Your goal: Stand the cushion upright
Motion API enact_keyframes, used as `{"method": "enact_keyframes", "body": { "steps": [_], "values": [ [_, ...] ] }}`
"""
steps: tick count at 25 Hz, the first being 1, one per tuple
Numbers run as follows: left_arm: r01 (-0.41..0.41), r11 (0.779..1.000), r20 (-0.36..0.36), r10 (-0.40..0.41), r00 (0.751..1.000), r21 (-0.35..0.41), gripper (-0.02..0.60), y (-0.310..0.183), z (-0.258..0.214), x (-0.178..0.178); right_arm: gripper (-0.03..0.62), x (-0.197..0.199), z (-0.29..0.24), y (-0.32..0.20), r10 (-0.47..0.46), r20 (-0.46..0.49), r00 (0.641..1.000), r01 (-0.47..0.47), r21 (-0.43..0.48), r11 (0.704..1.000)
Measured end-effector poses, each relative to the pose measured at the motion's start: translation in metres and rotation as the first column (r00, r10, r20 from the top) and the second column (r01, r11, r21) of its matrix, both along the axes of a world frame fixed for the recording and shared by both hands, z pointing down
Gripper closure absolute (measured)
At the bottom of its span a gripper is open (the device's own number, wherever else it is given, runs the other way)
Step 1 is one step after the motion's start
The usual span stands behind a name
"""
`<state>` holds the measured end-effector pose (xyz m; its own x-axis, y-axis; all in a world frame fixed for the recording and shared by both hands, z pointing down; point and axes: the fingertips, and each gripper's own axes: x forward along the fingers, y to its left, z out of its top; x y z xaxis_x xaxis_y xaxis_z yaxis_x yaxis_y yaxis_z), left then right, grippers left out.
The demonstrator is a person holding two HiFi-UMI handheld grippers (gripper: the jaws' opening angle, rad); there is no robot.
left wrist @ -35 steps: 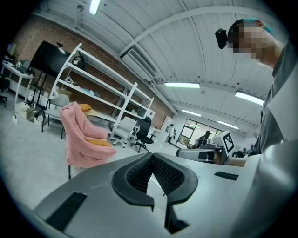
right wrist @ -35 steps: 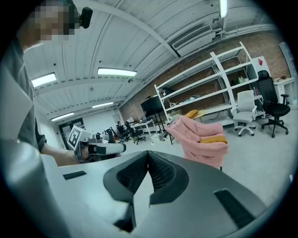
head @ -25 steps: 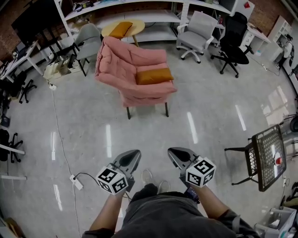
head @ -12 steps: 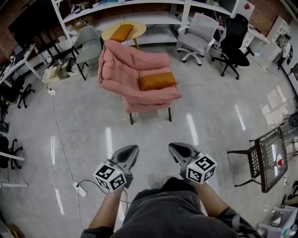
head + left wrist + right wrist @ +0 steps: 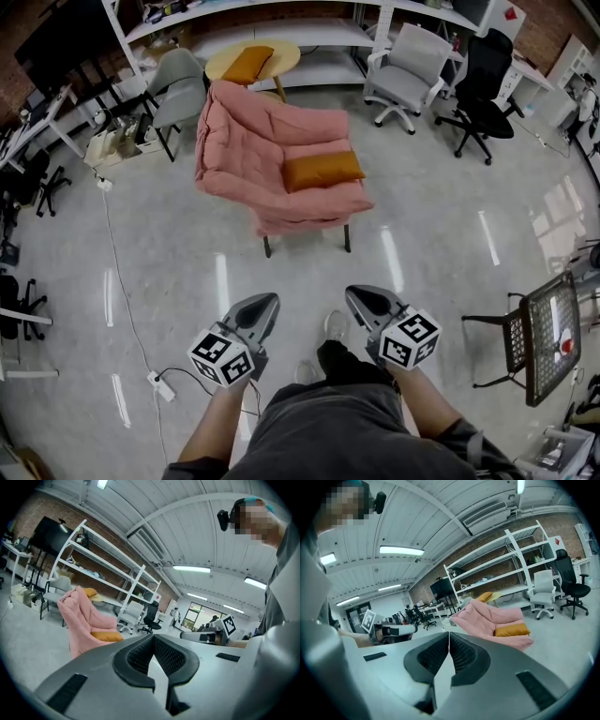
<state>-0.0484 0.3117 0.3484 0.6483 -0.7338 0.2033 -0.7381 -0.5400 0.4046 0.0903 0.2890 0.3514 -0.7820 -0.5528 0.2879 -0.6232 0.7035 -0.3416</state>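
Nearest, the person holds both tools low in front of the body: the left gripper (image 5: 265, 302) has its jaws closed tip to tip with nothing between them, and the right gripper (image 5: 358, 294) is likewise closed and empty; each carries a cube with black-and-white square markers. A pale shoe (image 5: 336, 325) shows between them on the glossy grey floor (image 5: 169, 234), and a white power strip (image 5: 157, 367) lies by the left gripper. Well ahead of both grippers stands a pink padded armchair (image 5: 262, 141), and on its seat lies the cushion (image 5: 323, 171). It is flat on its broad face, its long axis running across the seat from left to right in the head view, the right end slightly farther away. It is a plump rectangle in plain orange-brown fabric. Behind the armchair, a second orange cushion (image 5: 247, 64) lies flat on a round wooden worktop (image 5: 281, 58), with a white office chair (image 5: 408, 61) and white shelving (image 5: 281, 33) beyond
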Motion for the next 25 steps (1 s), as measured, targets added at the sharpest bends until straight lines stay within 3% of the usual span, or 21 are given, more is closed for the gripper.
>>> {"method": "enact_keyframes", "body": {
  "steps": [13, 25],
  "values": [
    [0.044, 0.998, 0.033, -0.043, 0.999, -0.035, 0.572, -0.165, 0.007, 0.041, 0.579, 0.042, 0.022, -0.17, -0.049, 0.01, 0.999, 0.049, -0.076, 0.996],
    [0.052, 0.994, 0.058, -0.046, 0.997, -0.095, 0.572, -0.256, 0.034, 0.059, 0.579, 0.064, 0.048, -0.268, -0.063, 0.004, 0.998, 0.063, -0.125, 0.99]
  ]
}}
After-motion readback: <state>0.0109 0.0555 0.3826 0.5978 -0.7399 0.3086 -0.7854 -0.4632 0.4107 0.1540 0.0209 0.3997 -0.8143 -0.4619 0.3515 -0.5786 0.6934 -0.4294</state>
